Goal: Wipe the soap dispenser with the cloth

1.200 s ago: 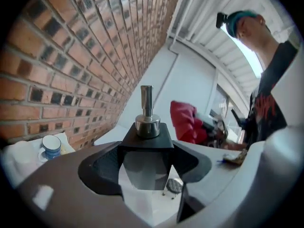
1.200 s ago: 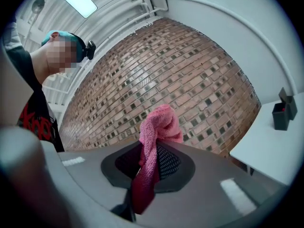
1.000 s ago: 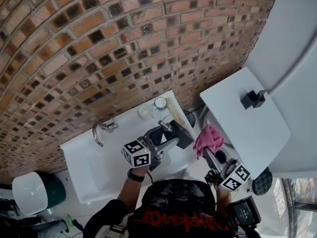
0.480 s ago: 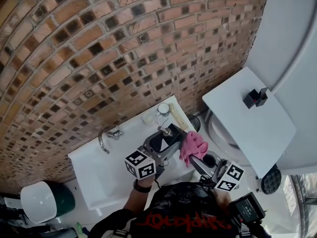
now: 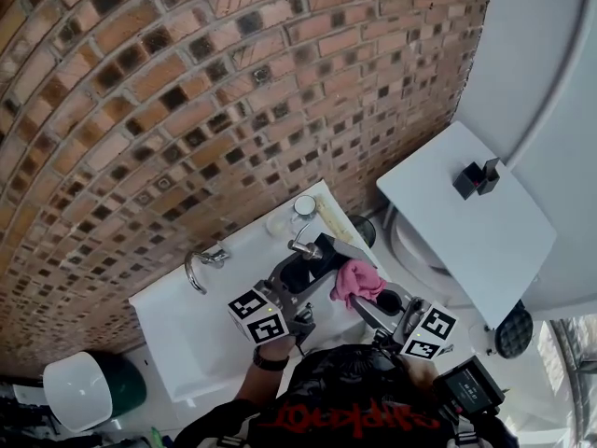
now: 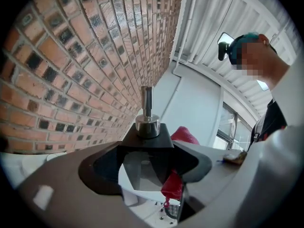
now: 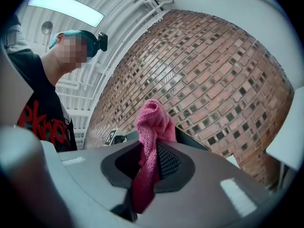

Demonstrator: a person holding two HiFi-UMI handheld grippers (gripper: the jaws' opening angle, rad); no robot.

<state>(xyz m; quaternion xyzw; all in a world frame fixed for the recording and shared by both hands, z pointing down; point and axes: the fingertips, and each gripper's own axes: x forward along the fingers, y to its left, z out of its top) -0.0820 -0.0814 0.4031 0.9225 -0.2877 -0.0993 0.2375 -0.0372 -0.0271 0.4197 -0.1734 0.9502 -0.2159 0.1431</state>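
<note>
The soap dispenser (image 5: 320, 253) is a black square bottle with a chrome pump. My left gripper (image 5: 306, 271) is shut on it and holds it above the white sink (image 5: 177, 329). In the left gripper view the dispenser (image 6: 147, 141) stands upright between the jaws of the left gripper (image 6: 148, 170). My right gripper (image 5: 367, 302) is shut on the pink cloth (image 5: 356, 279), whose bunched end rests against the dispenser's right side. In the right gripper view the cloth (image 7: 152, 125) rises out of the right gripper (image 7: 148, 167), with the dispenser's black edge (image 7: 192, 141) just behind. The cloth (image 6: 186, 136) also shows behind the bottle.
A chrome faucet (image 5: 200, 263) curves over the sink against the brick wall (image 5: 187, 110). A white cup (image 5: 304, 205) stands at the sink's back corner. To the right is a white surface (image 5: 485, 241) with a small black object (image 5: 475, 179). A white and green bin (image 5: 79, 395) sits at lower left.
The right gripper has carried the cloth leftward from beside the sink up against the dispenser. The left gripper has lifted the dispenser a little.
</note>
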